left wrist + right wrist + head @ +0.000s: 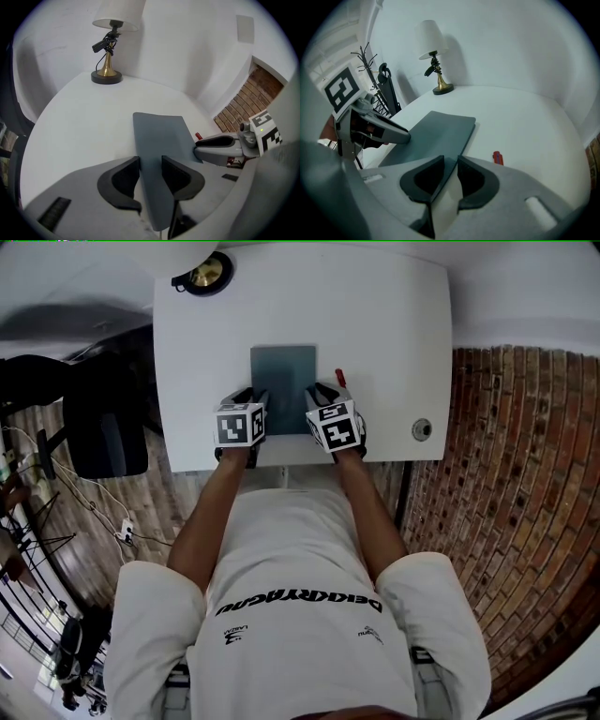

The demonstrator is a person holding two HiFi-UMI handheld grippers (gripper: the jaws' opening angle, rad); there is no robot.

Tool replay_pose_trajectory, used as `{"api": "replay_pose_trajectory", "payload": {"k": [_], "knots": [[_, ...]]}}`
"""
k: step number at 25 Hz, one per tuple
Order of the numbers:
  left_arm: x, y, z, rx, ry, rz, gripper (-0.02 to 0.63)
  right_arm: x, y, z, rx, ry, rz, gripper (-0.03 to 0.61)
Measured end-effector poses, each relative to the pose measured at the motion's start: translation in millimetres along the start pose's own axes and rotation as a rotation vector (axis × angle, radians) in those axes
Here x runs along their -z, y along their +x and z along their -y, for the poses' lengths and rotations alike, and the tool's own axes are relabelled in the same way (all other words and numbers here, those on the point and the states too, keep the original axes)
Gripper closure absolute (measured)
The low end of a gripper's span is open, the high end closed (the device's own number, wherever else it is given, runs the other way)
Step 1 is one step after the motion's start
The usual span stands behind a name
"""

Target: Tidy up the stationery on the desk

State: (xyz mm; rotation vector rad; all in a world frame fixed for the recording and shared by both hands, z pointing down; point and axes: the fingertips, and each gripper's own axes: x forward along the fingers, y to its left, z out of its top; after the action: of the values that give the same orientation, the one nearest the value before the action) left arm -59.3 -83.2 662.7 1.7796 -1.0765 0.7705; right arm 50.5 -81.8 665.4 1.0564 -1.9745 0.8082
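A grey-blue mat (283,371) lies flat in the middle of the white desk (384,324). My left gripper (255,396) is at the mat's near left edge and my right gripper (324,392) at its near right edge. In the left gripper view the mat (161,133) runs between the jaws of the left gripper (151,165), which are shut on it. The right gripper (450,165) is shut on the mat's (436,131) near corner. A small red item (339,377) lies just right of the mat, also visible beyond the right gripper as the red item (498,158).
A brass table lamp (208,275) with a white shade stands at the desk's far left corner. A round cable grommet (422,429) sits near the desk's front right. A dark chair (103,427) stands left of the desk, with brick floor (525,474) to the right.
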Motion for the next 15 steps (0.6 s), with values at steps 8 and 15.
{"api": "replay_pose_trajectory", "payload": {"k": [8, 15], "knots": [[2.4, -4.3, -2.9, -0.003, -0.007, -0.007, 0.468, 0.6, -0.8, -2.1, 0.003, -0.006, 0.001, 0.499], [2.9, -4.6, -2.4, 0.010, 0.014, -0.011, 0.468, 3.1, -1.9, -4.1, 0.007, 0.003, -0.008, 0.502]]}}
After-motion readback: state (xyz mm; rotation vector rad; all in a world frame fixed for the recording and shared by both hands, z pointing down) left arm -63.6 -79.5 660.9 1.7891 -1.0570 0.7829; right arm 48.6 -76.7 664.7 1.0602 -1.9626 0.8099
